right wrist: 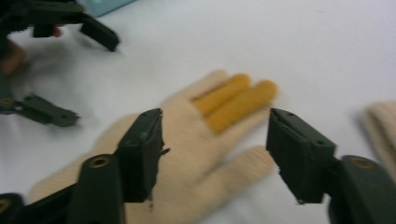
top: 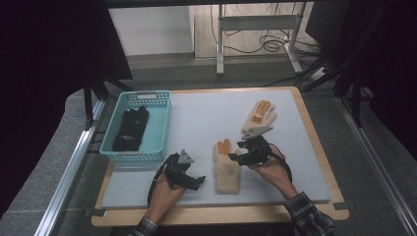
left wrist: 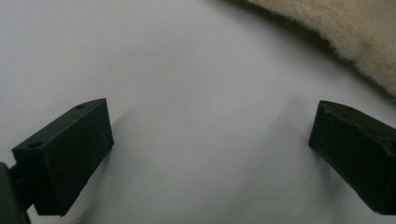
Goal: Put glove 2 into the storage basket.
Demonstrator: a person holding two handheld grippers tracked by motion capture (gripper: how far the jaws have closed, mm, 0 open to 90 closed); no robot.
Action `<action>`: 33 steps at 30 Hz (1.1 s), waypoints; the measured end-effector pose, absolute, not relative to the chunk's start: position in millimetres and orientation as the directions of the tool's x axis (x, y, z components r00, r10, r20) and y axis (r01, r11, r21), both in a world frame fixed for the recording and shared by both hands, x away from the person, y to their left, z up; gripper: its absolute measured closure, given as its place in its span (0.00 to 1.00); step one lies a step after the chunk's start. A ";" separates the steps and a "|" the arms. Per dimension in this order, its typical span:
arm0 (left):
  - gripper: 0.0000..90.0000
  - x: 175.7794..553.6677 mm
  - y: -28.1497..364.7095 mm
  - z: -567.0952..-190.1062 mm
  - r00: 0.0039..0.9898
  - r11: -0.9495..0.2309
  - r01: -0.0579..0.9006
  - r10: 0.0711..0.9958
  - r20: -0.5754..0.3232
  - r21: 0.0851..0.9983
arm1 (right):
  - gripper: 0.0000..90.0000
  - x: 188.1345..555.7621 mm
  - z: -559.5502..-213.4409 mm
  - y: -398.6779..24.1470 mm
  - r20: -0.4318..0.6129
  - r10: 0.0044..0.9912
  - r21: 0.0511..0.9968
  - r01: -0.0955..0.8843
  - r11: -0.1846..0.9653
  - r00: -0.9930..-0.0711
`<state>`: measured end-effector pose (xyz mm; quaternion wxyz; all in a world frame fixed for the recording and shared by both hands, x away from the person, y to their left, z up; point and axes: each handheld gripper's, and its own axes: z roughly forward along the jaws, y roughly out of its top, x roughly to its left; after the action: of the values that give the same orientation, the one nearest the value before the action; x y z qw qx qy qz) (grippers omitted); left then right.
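The step looks like a reach for the near glove, which lies flat at desk centre-front, fingers toward 12 o'clock. The right claw hovers over it, jaws wide with nothing gripped; next it should drop and pinch the knit. The left claw, at the glove's 9 o'clock, gapes over bare desk.
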<state>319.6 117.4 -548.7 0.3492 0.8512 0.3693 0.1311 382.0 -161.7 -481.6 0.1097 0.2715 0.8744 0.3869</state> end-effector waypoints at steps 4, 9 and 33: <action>0.00 319.4 117.3 -548.7 0.692 -0.482 0.539 0.721 -0.037 0.691 | 0.51 391.7 -486.3 -174.9 0.025 0.603 0.730 0.427 0.535 -0.797; 0.00 319.5 117.6 -548.6 0.694 -0.485 0.538 0.720 -0.035 0.689 | 0.52 406.4 -489.9 -190.1 0.019 0.654 0.735 0.454 0.504 -0.756; 0.00 319.5 117.5 -548.6 0.693 -0.484 0.539 0.720 -0.037 0.689 | 0.47 504.6 -496.9 -232.2 -0.035 0.832 0.753 0.533 0.386 -0.553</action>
<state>319.5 117.5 -548.6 0.3485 0.8515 0.3697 0.1297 504.6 -232.2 -496.9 0.2097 0.4236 0.8057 0.3569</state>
